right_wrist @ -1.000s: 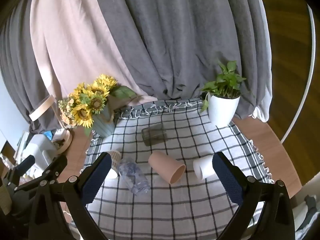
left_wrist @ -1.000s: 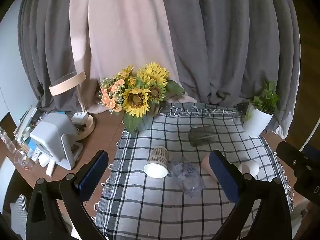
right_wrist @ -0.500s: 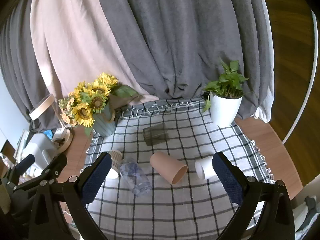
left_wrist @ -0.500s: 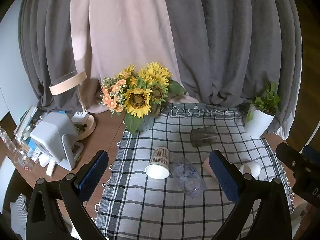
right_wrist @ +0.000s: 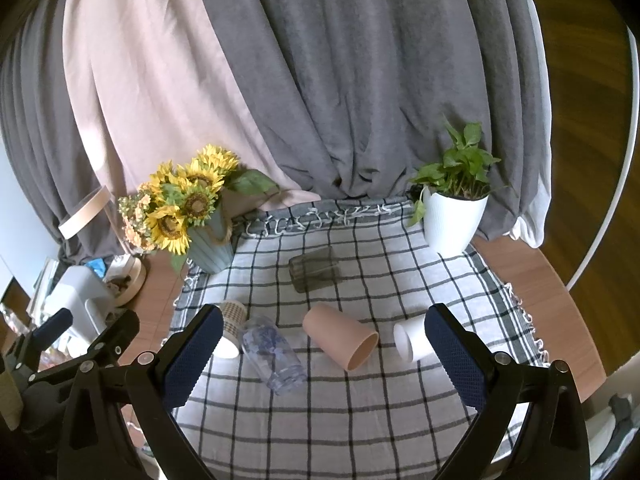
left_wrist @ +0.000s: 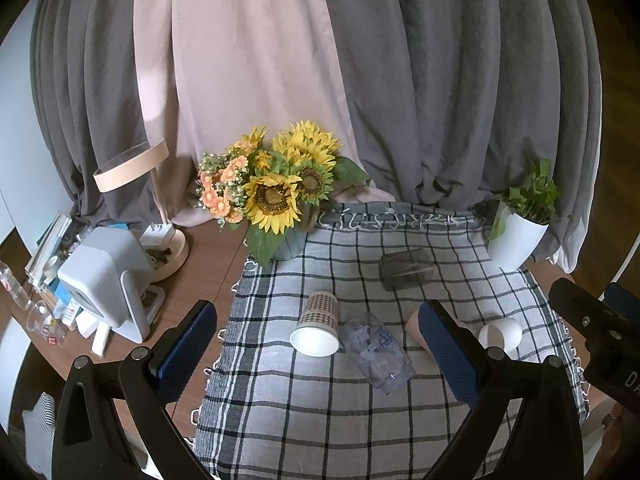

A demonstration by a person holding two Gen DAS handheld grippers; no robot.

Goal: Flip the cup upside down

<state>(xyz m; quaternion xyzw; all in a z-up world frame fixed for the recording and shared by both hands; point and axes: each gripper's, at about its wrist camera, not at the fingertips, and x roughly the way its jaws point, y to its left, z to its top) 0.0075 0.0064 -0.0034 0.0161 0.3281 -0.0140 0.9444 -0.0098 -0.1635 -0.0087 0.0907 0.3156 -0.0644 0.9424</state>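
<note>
Right wrist view shows the right tool (right_wrist: 320,348) and left tool (left_wrist: 316,344) both spread wide and empty above the bench, so the approach seems underway, next calling for closing on the pink cup (right_wrist: 340,342) lying sideways on the checked cloth (right_wrist: 360,420).

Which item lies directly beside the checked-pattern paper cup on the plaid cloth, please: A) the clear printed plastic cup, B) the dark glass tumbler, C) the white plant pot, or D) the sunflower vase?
A: the clear printed plastic cup lies on its side right next to the checked-pattern paper cup.
</note>
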